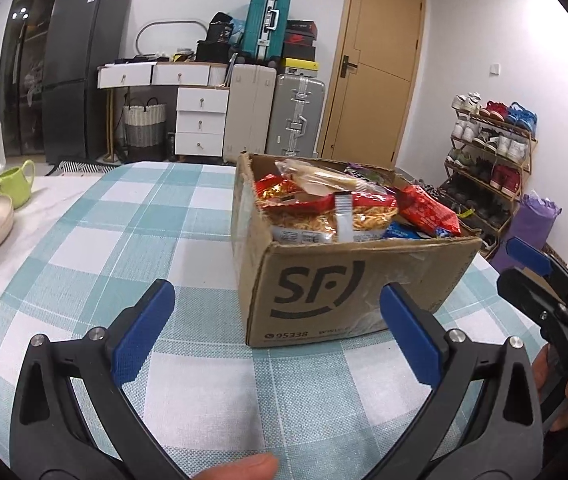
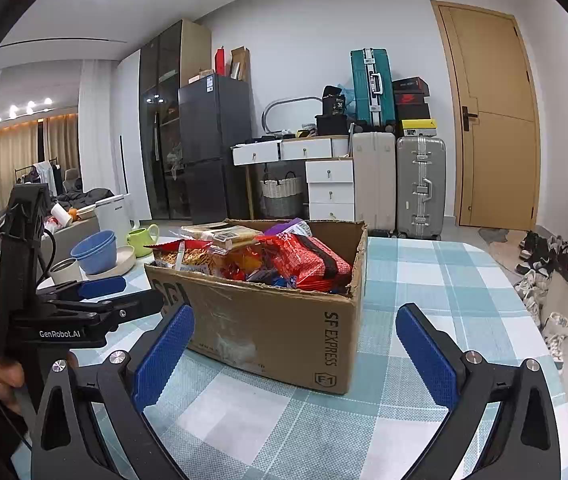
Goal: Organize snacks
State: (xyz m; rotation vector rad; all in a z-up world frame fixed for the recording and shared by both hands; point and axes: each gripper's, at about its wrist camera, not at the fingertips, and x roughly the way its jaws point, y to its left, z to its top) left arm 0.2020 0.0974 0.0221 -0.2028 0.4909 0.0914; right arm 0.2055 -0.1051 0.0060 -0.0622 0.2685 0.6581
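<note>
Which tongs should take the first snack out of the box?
Probably left tongs: open, facing the box front, with the noodle pack at the near edge. Right tongs, also open, face the box corner.

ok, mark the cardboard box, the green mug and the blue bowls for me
cardboard box point(image 1: 347, 292), left wrist view, on the printed front wall.
green mug point(image 1: 14, 184), left wrist view, on the mug's body.
blue bowls point(image 2: 96, 252), right wrist view, on the outer wall of the stacked bowls.
</note>
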